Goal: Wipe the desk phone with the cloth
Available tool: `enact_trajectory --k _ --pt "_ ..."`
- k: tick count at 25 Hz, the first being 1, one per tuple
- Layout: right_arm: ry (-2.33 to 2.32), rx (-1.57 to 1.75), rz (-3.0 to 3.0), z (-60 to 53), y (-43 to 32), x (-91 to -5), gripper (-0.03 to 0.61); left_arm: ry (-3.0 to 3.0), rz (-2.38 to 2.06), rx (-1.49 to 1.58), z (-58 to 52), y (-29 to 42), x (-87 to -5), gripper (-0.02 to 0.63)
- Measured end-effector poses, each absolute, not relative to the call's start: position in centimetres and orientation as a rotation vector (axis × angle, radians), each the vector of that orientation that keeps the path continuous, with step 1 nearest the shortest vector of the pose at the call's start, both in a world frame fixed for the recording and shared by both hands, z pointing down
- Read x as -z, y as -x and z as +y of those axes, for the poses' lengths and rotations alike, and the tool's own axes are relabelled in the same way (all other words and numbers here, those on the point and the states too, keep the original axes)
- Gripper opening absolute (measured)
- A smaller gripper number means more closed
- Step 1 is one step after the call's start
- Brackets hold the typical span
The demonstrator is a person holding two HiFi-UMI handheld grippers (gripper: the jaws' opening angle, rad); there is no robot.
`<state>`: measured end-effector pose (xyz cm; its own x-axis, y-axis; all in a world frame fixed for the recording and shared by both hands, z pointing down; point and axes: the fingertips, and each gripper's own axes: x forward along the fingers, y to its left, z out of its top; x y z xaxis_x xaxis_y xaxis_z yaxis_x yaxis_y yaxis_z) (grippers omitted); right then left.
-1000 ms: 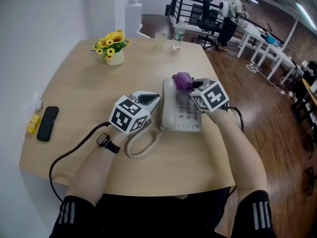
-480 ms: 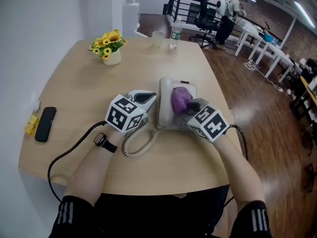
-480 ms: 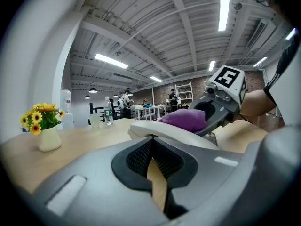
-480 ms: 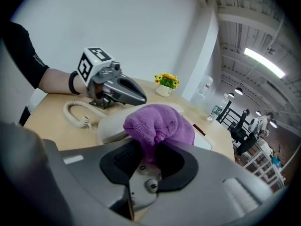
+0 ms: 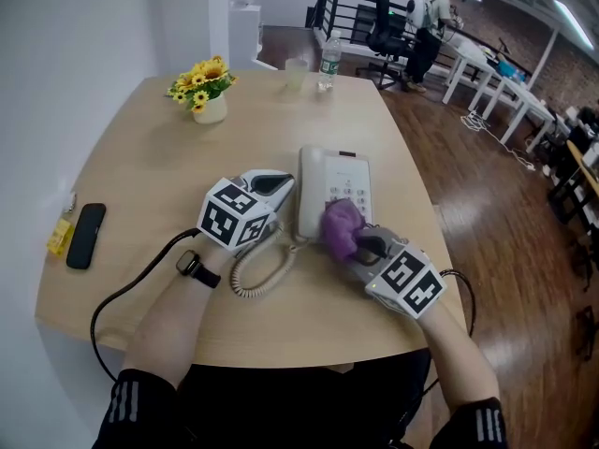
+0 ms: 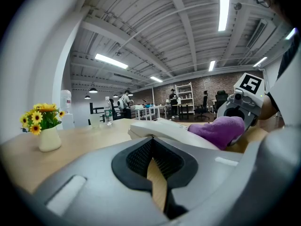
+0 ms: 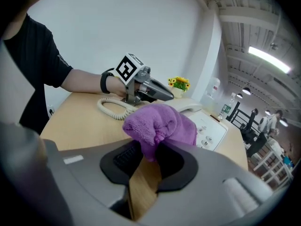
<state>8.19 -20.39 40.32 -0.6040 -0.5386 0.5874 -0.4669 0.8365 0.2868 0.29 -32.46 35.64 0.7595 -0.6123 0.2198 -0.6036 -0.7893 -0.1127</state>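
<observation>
The beige desk phone [image 5: 333,193] lies mid-table, handset on its left side, coiled cord [image 5: 258,269] trailing toward me. My right gripper [image 5: 363,243] is shut on a bunched purple cloth [image 5: 341,228], which rests on the near end of the keypad. In the right gripper view the cloth [image 7: 161,124] bulges out of the gripper [image 7: 149,155], with the phone [image 7: 208,126] just beyond. My left gripper [image 5: 277,185] sits beside the handset, shut and empty. In the left gripper view this gripper [image 6: 151,150] points past the phone [image 6: 164,130] toward the cloth [image 6: 220,130].
A vase of yellow flowers [image 5: 208,94] stands at the far left. A cup [image 5: 296,75] and a water bottle [image 5: 329,62] stand at the far edge. A black mobile phone [image 5: 84,235] and a yellow item [image 5: 62,236] lie at the left edge. A black cable [image 5: 131,290] trails off the near edge.
My right gripper has dragged the purple cloth from the phone's far end down over the keypad to its near end. The left gripper has stayed beside the handset.
</observation>
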Motion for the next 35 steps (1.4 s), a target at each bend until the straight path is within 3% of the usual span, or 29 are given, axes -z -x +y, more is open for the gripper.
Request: enact_trajectory --k 12,35 --pt "-0.719 0.054 -2.416 -21.3 -8.7 -40.2 0.094 2.919 1.008 0.377 -32.4 -0.2 -35.6 -0.006" --pt "-0.995 -0.044 -2.323 -21.5 -19.3 -40.1 0.086 2.91 1.008 0.381 -32.4 -0.3 -35.6 -0.006"
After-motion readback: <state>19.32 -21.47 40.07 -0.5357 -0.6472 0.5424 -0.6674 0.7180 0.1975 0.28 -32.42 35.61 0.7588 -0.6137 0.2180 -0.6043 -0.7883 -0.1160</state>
